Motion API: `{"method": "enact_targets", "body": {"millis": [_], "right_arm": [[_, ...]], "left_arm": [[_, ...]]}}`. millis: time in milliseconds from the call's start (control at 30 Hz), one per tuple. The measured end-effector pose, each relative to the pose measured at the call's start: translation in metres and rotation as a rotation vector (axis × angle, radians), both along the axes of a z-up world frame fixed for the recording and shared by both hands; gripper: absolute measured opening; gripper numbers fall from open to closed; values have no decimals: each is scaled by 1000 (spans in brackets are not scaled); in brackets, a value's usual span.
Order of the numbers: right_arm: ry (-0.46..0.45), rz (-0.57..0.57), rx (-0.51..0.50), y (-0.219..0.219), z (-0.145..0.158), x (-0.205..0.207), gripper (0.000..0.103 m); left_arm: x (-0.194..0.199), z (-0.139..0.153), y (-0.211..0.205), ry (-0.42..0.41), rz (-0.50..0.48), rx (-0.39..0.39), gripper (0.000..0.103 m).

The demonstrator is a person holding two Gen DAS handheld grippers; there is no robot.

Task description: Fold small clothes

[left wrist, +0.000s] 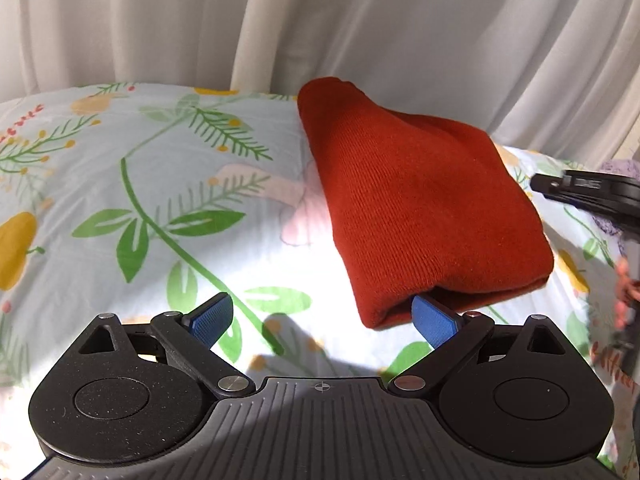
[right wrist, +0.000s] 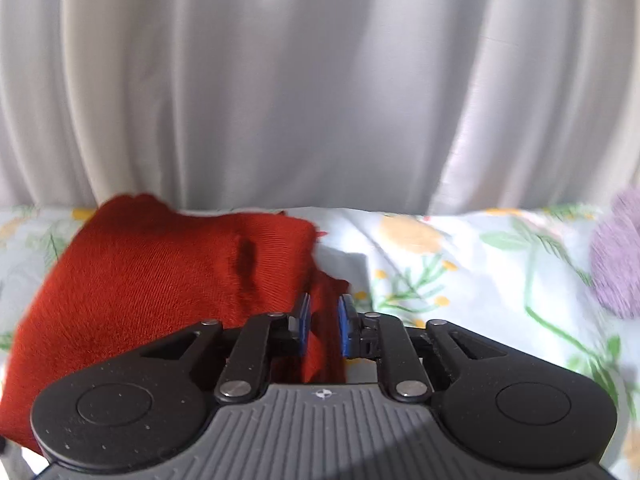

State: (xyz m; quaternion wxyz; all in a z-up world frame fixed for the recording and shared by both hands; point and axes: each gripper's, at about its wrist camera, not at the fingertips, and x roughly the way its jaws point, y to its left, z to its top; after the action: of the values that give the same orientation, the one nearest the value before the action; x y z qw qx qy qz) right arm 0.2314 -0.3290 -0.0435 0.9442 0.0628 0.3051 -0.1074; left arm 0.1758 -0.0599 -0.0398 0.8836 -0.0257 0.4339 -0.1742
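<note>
Right hand-held gripper (right wrist: pixel 323 322) clamped on the edge of the red knit garment (right wrist: pixel 152 276). Left hand-held gripper (left wrist: pixel 324 316) spread apart, garment just ahead, its right finger (left wrist: pixel 434 318) tucked under the hem, on the floral bed sheet (left wrist: pixel 120 184).

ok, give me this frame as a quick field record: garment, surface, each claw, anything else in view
garment: rust-red knit cloth, folded, lying on the bedsheet
surface: floral bedsheet, pale with green leaves and yellow flowers
left claw: open; one blue pad tucked under the cloth's near edge, the other clear of it
right claw: shut on a bunched edge of the red cloth
backdrop: white curtain behind the bed
other: purple fuzzy item at the right edge, only partly visible
</note>
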Motion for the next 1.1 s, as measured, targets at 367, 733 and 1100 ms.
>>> {"method": "enact_targets", "body": {"millis": [367,733,1100], "right_arm": [[44,18,635,-24,-35,-78,47],[-61,-90,944,-34,-45,-65,12],[25,-65,578,-36,-37,-73,22]], "left_arm": [[4,-10,-19,-9,-3,50,99],[14,-19,-19,16,28,114,99],[16,0,31,38,68,122,98]]}}
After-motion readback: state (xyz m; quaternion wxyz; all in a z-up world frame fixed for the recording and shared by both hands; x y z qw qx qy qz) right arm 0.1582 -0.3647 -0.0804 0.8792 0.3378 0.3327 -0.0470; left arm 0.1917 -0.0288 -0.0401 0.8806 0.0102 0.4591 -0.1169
